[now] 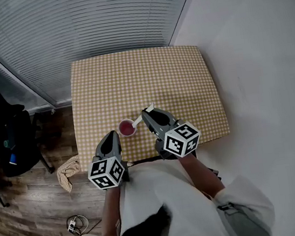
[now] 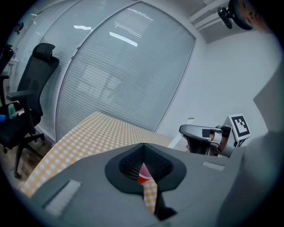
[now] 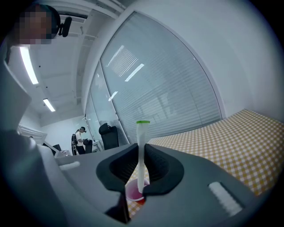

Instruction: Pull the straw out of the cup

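A small red cup [image 1: 126, 127] stands on the yellow checked table [image 1: 142, 77] near its front edge. A white straw [image 1: 143, 115] with a green tip [image 3: 142, 122] leans out of it to the right. My right gripper [image 1: 147, 111] is shut on the straw's middle [image 3: 141, 159], and the straw's lower end still reaches the cup's mouth [image 3: 134, 193]. My left gripper [image 1: 113, 133] sits just left of the cup with its jaws shut and nothing held. A sliver of the cup [image 2: 143, 174] shows through them. The right gripper [image 2: 183, 130] is also in the left gripper view.
A black office chair [image 1: 10, 140] stands on the wooden floor left of the table, with a crumpled cloth [image 1: 68, 173] and cables [image 1: 75, 224] near it. Window blinds [image 1: 85, 25] run behind the table and a white wall [image 1: 257, 45] is to the right.
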`<state>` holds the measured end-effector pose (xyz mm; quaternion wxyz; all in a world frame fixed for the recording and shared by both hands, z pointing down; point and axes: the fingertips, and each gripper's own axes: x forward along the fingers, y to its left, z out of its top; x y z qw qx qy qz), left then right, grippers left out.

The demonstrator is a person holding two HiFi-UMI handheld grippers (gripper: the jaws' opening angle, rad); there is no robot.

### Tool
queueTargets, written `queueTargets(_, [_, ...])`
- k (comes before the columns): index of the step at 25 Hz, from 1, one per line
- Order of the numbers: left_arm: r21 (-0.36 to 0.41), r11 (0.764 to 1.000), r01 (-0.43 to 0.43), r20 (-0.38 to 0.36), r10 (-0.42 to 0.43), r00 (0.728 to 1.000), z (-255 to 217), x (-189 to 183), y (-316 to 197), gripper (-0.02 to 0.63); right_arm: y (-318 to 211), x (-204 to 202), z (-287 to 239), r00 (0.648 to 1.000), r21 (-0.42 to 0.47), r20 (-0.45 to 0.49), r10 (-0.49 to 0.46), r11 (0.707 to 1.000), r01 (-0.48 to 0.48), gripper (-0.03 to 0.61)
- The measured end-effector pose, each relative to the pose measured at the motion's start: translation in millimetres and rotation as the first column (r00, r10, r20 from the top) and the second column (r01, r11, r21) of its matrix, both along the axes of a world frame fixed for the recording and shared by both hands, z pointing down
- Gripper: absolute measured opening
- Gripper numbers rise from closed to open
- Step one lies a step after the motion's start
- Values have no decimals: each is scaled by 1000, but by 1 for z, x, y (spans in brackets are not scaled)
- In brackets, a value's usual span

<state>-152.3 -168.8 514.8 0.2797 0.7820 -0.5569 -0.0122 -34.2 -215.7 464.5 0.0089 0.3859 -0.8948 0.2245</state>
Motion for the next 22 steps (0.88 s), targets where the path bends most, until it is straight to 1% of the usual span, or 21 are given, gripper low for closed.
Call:
queueTargets(10, [-4, 1000, -19, -8, 19, 1000, -2, 15, -1, 15, 2, 22, -7, 999, 3, 12, 31, 1000, -31, 46])
queueTargets(22, [6, 999, -53, -3, 53, 999, -6, 36, -4, 15, 2, 45, -6, 998, -3, -8, 63, 998, -63, 46])
